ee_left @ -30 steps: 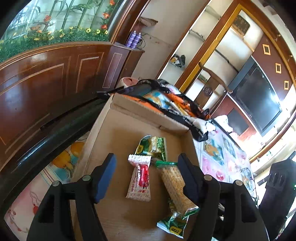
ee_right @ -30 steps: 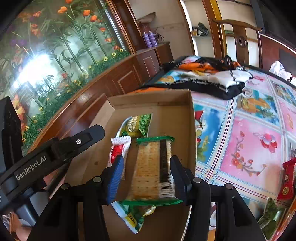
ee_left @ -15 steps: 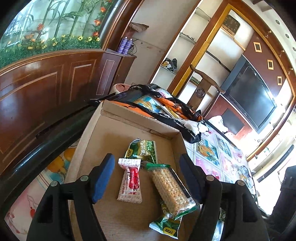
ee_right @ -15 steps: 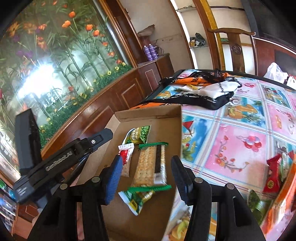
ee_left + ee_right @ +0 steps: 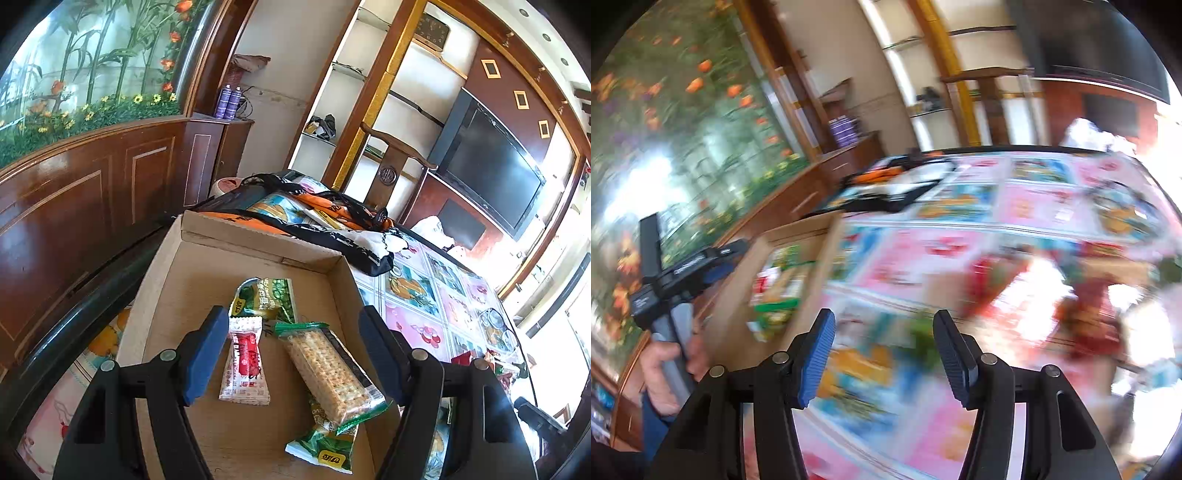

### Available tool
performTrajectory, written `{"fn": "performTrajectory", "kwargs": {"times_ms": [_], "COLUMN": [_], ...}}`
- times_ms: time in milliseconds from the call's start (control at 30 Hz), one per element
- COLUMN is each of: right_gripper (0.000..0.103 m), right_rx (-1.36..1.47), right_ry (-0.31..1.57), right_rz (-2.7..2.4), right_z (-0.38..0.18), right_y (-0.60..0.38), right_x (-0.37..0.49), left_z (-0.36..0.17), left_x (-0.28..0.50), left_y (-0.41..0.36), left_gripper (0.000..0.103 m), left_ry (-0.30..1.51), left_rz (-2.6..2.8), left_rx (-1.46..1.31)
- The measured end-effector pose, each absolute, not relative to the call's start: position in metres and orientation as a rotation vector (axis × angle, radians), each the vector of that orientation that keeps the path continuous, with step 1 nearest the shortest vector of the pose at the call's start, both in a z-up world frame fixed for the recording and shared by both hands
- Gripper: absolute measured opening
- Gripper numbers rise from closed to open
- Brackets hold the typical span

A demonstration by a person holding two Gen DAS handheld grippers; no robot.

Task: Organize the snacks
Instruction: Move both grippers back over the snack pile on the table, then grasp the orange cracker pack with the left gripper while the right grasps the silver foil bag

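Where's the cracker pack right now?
In the left wrist view, the cracker pack lies inside the cardboard box, right of the red-and-white sachet, its near end resting on a green snack packet.

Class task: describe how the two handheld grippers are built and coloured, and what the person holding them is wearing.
Both the left gripper and the right gripper have black plastic frames with silver screw heads and two fingers faced with ribbed blue pads. Seen from the right wrist camera, the left one has white lettering, too blurred to read, and a grey handle. The sleeve at that hand is blue.
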State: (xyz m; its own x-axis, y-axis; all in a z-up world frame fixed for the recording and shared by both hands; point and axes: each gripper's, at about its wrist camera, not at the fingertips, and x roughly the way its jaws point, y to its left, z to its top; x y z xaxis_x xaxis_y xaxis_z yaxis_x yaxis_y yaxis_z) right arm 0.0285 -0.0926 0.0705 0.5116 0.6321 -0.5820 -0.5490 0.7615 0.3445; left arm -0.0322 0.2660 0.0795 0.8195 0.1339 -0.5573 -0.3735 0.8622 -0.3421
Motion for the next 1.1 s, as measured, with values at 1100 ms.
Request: {"fn": "performTrajectory", "kwargs": {"times_ms": [1100], "right_gripper": [0.067], "right_rx": [0.662], "right_ry": [0.738], "right_rz": [0.41], "right_z": [0.062], "right_y": [-0.307], "right_x": [0.068], "left_z": [0.053], "left_x": [0.071], "left_y": [-0.042], "left_gripper": [0.087], "left_ry": [0.884], "left_rz": [0.039], "left_rx": [0.294]}}
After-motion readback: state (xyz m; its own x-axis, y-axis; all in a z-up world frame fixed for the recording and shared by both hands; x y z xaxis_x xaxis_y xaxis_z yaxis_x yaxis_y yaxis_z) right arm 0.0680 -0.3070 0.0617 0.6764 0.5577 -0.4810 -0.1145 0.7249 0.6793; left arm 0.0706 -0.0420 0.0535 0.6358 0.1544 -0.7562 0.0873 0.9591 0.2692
